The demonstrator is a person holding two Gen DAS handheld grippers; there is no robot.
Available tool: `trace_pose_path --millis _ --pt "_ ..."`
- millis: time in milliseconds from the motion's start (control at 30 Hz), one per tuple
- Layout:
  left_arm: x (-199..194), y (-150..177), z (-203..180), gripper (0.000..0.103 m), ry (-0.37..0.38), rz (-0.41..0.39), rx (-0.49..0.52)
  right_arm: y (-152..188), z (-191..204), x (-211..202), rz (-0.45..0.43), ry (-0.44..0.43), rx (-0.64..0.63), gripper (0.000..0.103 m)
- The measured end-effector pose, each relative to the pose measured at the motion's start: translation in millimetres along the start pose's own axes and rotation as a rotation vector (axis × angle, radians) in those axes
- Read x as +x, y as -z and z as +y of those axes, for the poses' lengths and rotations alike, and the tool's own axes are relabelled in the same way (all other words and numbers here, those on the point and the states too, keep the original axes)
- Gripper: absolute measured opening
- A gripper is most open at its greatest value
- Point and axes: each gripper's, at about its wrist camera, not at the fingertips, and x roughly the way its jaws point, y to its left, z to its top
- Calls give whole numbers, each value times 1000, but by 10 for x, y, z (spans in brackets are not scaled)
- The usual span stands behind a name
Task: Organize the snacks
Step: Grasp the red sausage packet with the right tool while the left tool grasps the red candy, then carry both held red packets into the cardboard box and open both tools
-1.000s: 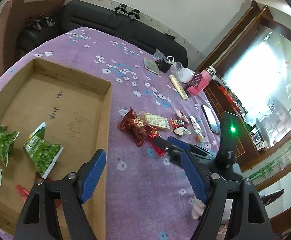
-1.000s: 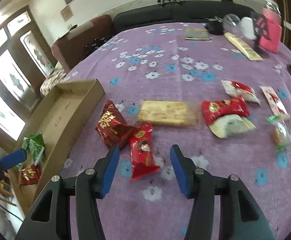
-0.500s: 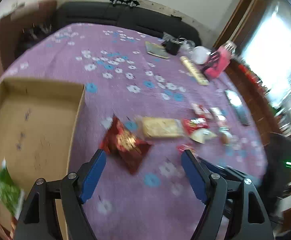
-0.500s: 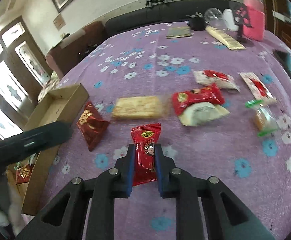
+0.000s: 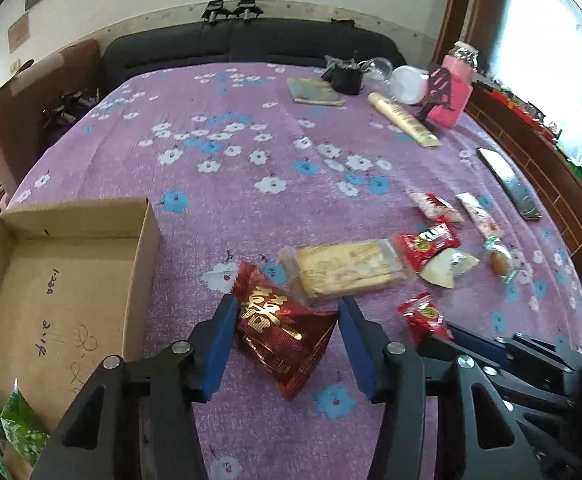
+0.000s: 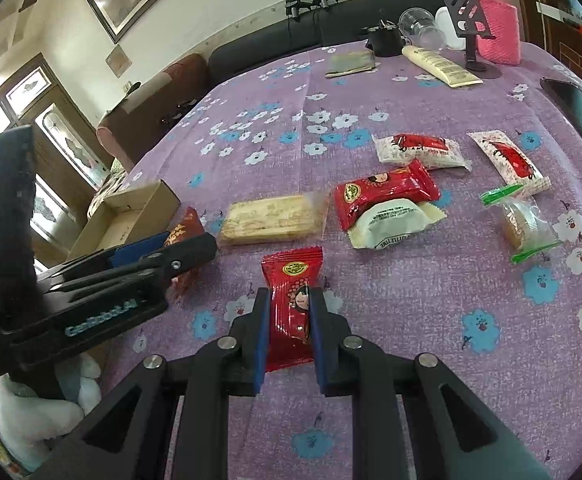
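So the table's purple flowered cloth (image 5: 251, 208) is pretty cluttered. Far end has a pink bottle (image 6: 497, 28), a cream tube (image 6: 441, 66), a black phone stand (image 6: 469, 20) and a clear cup (image 6: 417, 26), plus a phone (image 6: 579, 112) at the right edge.

Snack count on the cloth: 2 bright red packs, 1 dark red bag, 1 long biscuit pack (image 6: 271, 218), 2 white packs with red print, 1 white wedge-shaped one, 1 clear candy with green ends. The box (image 5: 63, 280) at left holds 2 green packs (image 5: 7, 428) that I can see.

Right gripper (image 6: 289, 328) is clamped tight on a red pack (image 6: 291, 304), its long axis running straight away from the camera, bottom end between the pads.

Left gripper (image 5: 287, 334) is closing, with the dark bag (image 5: 279, 328) between the jaws, lying diagonally, just right of the box. The left pad looks to be touching it, the right one not.
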Motion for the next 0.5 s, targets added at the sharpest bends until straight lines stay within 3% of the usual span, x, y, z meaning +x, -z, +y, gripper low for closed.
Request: trace_pose_path --millis 267,500 --pt "-300 41 14 54 68 -38 -29 3 5 -47 -26 -9 2 17" --pt "-730 156 243 54 147 -81 -106 11 14 -81 -49 -6 -5 17"
